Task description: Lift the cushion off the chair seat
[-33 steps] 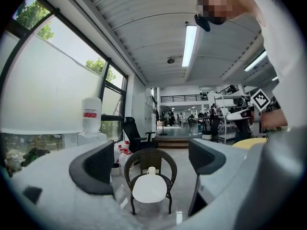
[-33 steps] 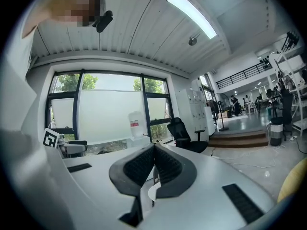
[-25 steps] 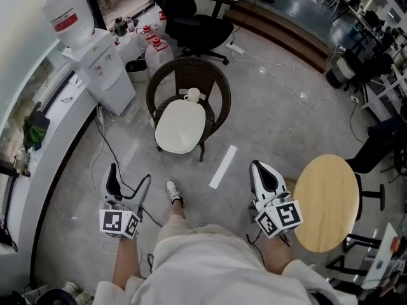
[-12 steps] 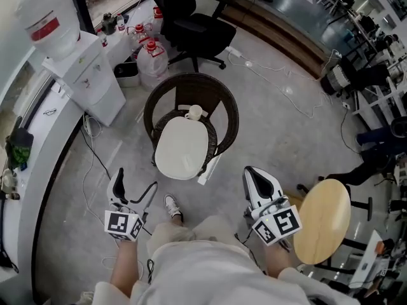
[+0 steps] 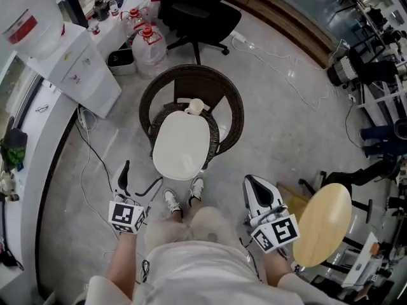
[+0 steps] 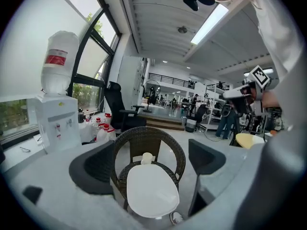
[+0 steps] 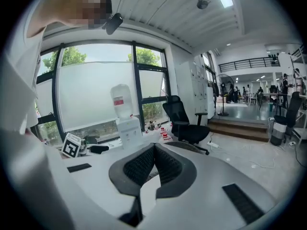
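A white oval cushion (image 5: 182, 145) lies on the seat of a dark wicker chair (image 5: 219, 86), straight ahead of me on the floor. In the left gripper view the cushion (image 6: 151, 189) shows between the spread jaws, still some way off. My left gripper (image 5: 133, 184) is open, held low at the chair's near left. My right gripper (image 5: 255, 187) is shut with nothing in it, held at the chair's near right. A small white object (image 5: 194, 106) sits at the back of the seat.
A water dispenser (image 5: 67, 59) and water jugs (image 5: 149, 46) stand at the far left. A black office chair (image 5: 200, 18) is behind the wicker chair. A round wooden stool (image 5: 324, 222) is at my right. Cables (image 5: 86, 170) run over the floor at left.
I have stepped closer to the wicker chair, which now lies nearer and more centred. Both grippers kept their hold states. The stool has slid to the right.
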Tool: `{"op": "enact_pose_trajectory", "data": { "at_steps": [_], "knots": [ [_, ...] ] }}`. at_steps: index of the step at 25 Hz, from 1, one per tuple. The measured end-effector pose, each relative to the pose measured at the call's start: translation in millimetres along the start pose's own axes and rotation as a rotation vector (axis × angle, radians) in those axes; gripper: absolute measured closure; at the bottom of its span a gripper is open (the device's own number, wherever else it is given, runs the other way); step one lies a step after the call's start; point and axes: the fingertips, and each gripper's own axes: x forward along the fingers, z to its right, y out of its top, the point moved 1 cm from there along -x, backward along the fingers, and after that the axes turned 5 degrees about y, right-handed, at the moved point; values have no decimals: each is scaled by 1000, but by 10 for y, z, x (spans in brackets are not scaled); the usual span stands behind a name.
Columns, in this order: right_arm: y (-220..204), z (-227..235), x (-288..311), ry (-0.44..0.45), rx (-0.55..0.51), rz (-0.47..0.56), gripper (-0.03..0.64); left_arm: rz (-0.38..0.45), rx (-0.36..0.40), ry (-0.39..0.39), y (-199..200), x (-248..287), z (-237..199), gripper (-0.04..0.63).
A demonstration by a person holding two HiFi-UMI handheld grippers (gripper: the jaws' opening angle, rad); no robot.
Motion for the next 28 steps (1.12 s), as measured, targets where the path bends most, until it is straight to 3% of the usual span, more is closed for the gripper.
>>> {"op": "enact_pose_trajectory", "data": {
  "at_steps": [6,13,24,28],
  "knots": [
    [-278,334,482,60,56,-53,615,-75,-7,37,-295,570,-159,121],
    [-642,429,1112,176,16,-115,615,-168,1,59,-899,1231,-384,121],
    [-1461,698,1865,222,81,-173,615,-385,58,-31,-2402,2201,-460,121],
    [-1676,664,2078,244,1,-195,615,-446,30,-36,-2837,2443,-456,121]
  ]
}}
